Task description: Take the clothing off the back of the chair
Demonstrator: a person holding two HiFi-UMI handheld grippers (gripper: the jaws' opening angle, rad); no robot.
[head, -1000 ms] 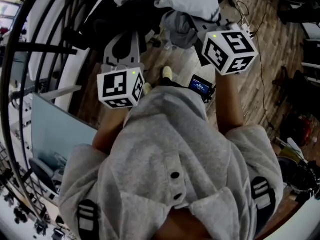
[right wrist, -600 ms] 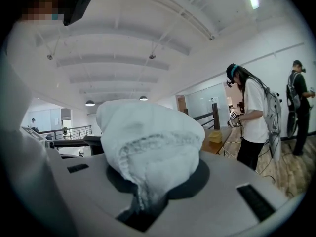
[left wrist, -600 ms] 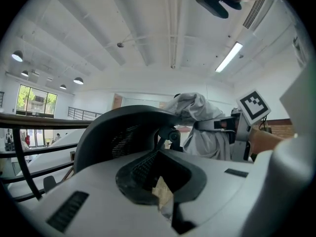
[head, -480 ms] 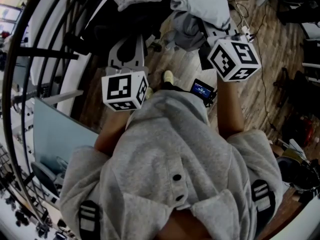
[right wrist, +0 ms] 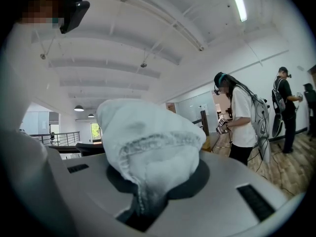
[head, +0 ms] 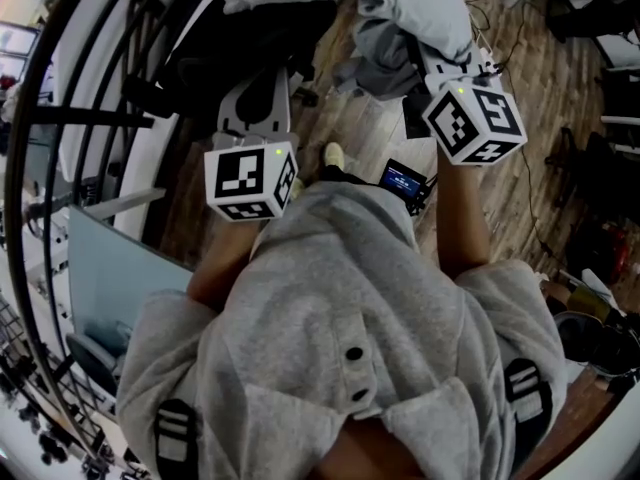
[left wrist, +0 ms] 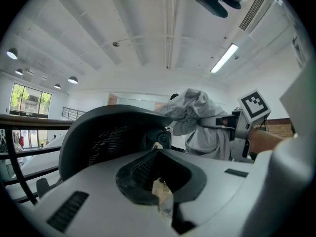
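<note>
right gripper [right wrist: 143,212] pinches pale clothing [right wrist: 148,137] beside chair [left wrist: 98,132]

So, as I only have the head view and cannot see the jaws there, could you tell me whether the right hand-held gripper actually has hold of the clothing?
Observer: Yes. In the right gripper view, the right hand-held gripper is shut on a bunched fold of the pale grey garment.
Operator: Thank you. Is the left one holding anything?
Observer: No. The left hand-held gripper holds nothing. The black mesh chair back stands beyond its jaws, apart from them.
</note>
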